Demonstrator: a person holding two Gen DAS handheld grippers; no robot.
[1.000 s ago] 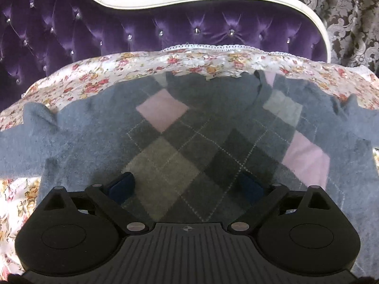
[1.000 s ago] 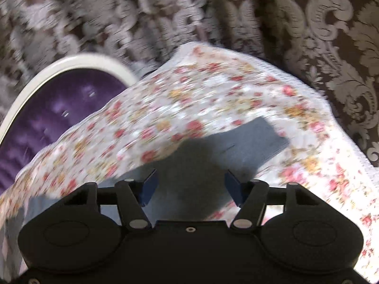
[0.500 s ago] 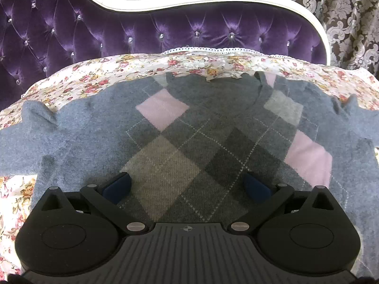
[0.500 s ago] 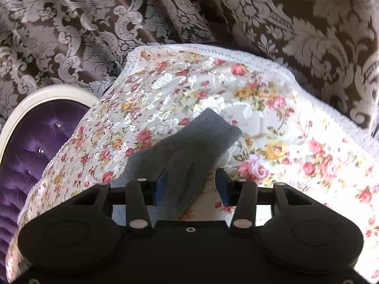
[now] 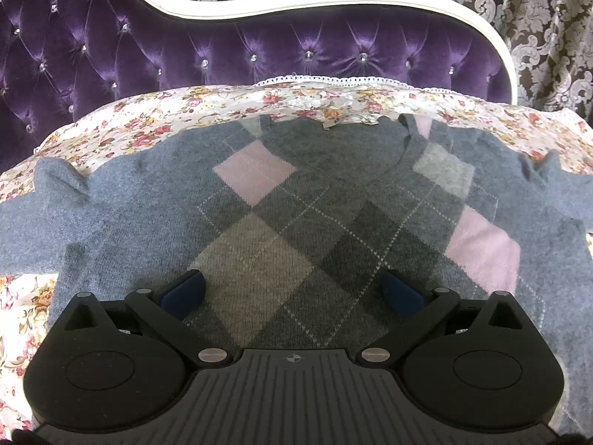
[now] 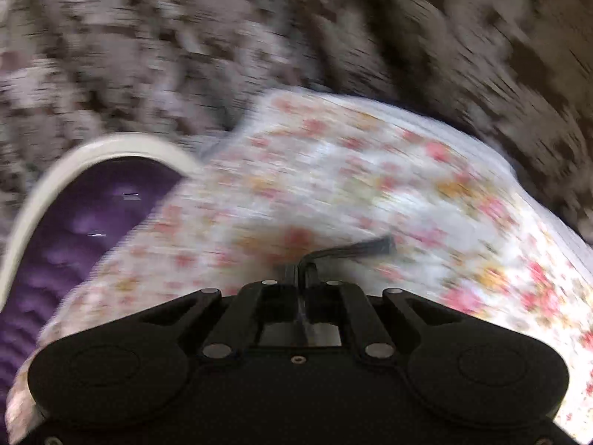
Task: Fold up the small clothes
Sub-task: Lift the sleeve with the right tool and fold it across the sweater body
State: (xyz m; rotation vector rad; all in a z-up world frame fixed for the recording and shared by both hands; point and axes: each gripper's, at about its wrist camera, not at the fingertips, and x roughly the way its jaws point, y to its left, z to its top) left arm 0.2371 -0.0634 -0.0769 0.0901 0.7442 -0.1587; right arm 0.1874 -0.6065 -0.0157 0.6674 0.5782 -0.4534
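Observation:
A small grey sweater point(image 5: 296, 218) with pink and grey argyle diamonds lies spread flat on the floral bedspread point(image 5: 207, 107), collar toward the headboard. My left gripper point(image 5: 292, 291) is open and hovers low over the sweater's lower middle, holding nothing. In the blurred right wrist view my right gripper point(image 6: 301, 272) is shut on the end of the sweater's grey sleeve point(image 6: 355, 248), which shows as a thin dark strip lifted off the bedspread point(image 6: 333, 185).
A purple tufted headboard point(image 5: 259, 40) with a white frame stands behind the bed; it also shows in the right wrist view point(image 6: 92, 215). Brown damask curtains point(image 5: 548, 29) hang behind and to the right. The bedspread's lace edge point(image 6: 548, 222) drops off at the right.
My right gripper has closed on the sleeve end and is moving fast, blurring its view. My left gripper has barely shifted over the sweater.

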